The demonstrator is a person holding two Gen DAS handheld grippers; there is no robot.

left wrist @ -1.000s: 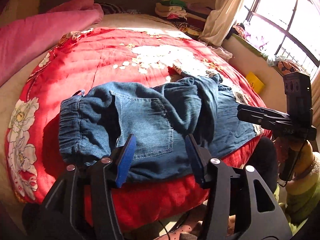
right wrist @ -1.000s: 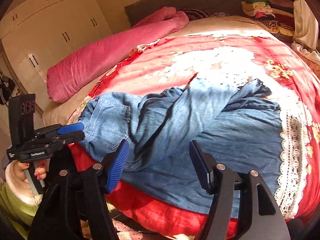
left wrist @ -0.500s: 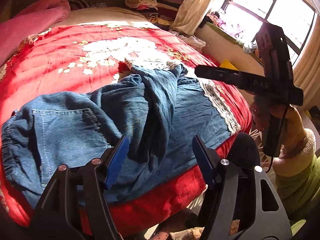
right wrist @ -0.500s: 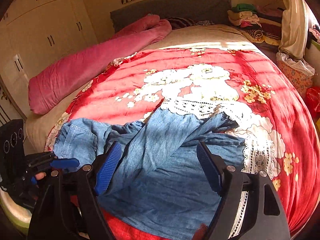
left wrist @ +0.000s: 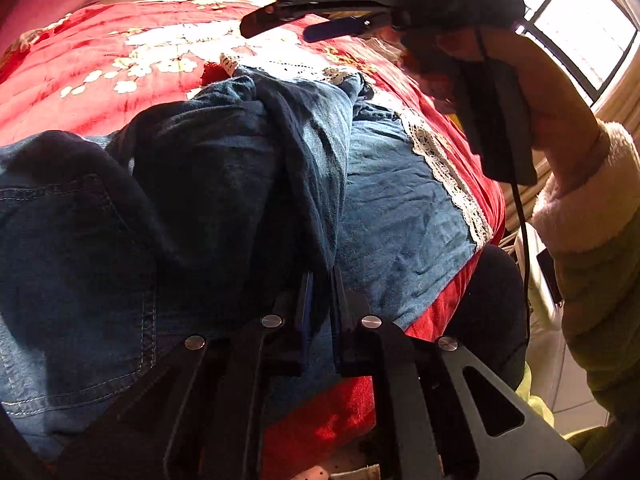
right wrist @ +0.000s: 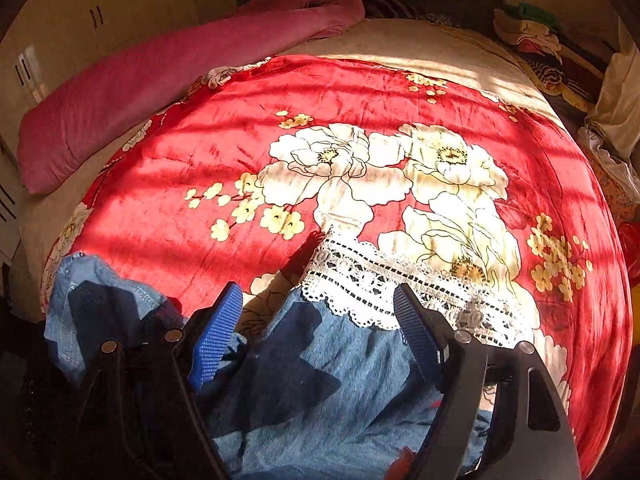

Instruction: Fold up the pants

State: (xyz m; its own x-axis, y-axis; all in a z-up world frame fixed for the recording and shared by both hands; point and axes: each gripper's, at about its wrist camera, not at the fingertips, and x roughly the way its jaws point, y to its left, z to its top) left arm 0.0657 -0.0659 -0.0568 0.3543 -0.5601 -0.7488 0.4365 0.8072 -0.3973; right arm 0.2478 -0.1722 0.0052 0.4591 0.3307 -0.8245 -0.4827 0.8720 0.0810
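Pinching a ridge of the blue denim pants [left wrist: 224, 208] is done: the left gripper [left wrist: 320, 280] has just closed and sits clamped on the raised fold of denim at 6 o'clock in its own view, cloth clearly caught between the pads.

The right gripper [right wrist: 316, 336] has just been opening and stands apart above the pants [right wrist: 320, 392], nothing between the blue ribbed pads [right wrist: 218, 334]. In the left view it [left wrist: 316, 30] hangs at 12 o'clock over the red floral bedspread [left wrist: 120, 64].

Pants lie crumpled on the near edge of the bed, one leg thrown over the other; the white lace-trimmed hem [right wrist: 384, 284] lies at 12 o'clock from the right gripper's tips.

My read on doing this step well:
- Bring the right gripper down on the hem edge and take both layers, lace included, not just the top ply.
- Keep the left pinch tight while lifting; denim is heavy and will slide out of a shallow bite.
- Pull the two grips apart first to flatten the twisted leg, then fold.
- Stay clear of the bedspread [right wrist: 360, 92] so it isn't grabbed too.

Containers: none in view. Pink bolster pillow [right wrist: 160, 76] at 10 o'clock, well apart.
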